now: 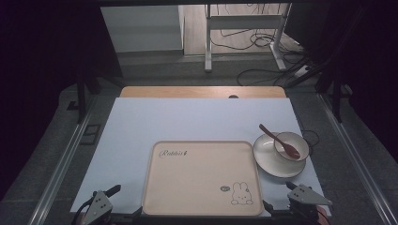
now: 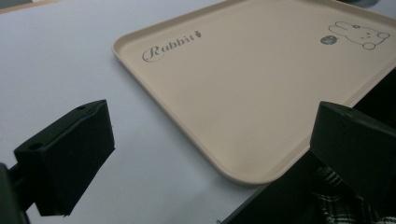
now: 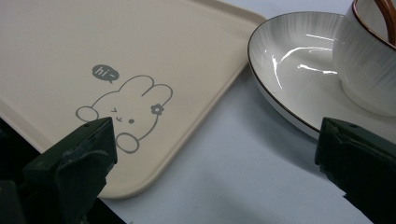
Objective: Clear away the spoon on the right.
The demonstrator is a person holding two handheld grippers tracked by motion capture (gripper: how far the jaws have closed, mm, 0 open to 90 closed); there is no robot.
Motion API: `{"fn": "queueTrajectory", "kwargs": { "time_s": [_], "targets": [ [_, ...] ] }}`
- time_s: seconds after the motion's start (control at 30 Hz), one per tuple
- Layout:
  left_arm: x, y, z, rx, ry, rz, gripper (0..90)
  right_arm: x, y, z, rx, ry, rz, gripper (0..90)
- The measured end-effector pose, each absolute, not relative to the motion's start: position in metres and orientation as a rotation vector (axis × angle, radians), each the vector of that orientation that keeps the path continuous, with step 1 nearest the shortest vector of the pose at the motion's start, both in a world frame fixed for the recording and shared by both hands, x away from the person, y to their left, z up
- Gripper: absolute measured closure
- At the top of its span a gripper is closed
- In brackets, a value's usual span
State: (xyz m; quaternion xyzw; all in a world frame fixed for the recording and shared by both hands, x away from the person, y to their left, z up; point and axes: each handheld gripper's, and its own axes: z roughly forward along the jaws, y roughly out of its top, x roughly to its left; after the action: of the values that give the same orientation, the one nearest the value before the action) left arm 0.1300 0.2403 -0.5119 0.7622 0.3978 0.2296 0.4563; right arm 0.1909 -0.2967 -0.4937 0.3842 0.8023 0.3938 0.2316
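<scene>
Left gripper point(image 1: 114, 190) and right gripper point(image 1: 290, 184): jaws spread apart, holding nothing, at the table's near edge; beige rabbit-print tray point(image 1: 202, 206) lies flat between them on the white tabletop point(image 1: 187, 119); bowl point(image 1: 294, 143) (wooden spoon point(image 1: 279, 141) inside) sits on a saucer point(image 1: 267, 159) just right of the tray.

Your high view is dim, with heavy darkness closing in at both side edges and only the white table sheet point(image 1: 187, 122) catching soft, even light. In your right gripper view, bright streaks of glare lie on the glossy saucer point(image 3: 299, 70) just ahead of the jaws. In both gripper views the jaws nearest the lens are soft and murky, while the tray point(image 2: 243, 84) beyond them reads sharp.
</scene>
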Motion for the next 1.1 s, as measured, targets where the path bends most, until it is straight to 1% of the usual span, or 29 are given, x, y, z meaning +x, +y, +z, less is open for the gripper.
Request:
{"fn": "queueTrajectory", "kwargs": {
  "time_s": [0.53, 0.9, 1.1],
  "targets": [
    [0.131, 0.239, -0.512, 1.893, 0.981, 0.565, 0.0, 0.196, -0.295, -0.494, 1.061, 2.212, 1.127, 0.2],
    [0.131, 0.239, -0.512, 1.898, 0.988, 0.562, 0.0, 0.206, -0.297, -0.487, 1.064, 2.189, 1.149, 0.0],
    [0.131, 0.239, -0.512, 1.898, 0.993, 0.562, 0.0, 0.219, -0.295, -0.483, 1.054, 2.203, 1.157, 0.0]
  ]
}}
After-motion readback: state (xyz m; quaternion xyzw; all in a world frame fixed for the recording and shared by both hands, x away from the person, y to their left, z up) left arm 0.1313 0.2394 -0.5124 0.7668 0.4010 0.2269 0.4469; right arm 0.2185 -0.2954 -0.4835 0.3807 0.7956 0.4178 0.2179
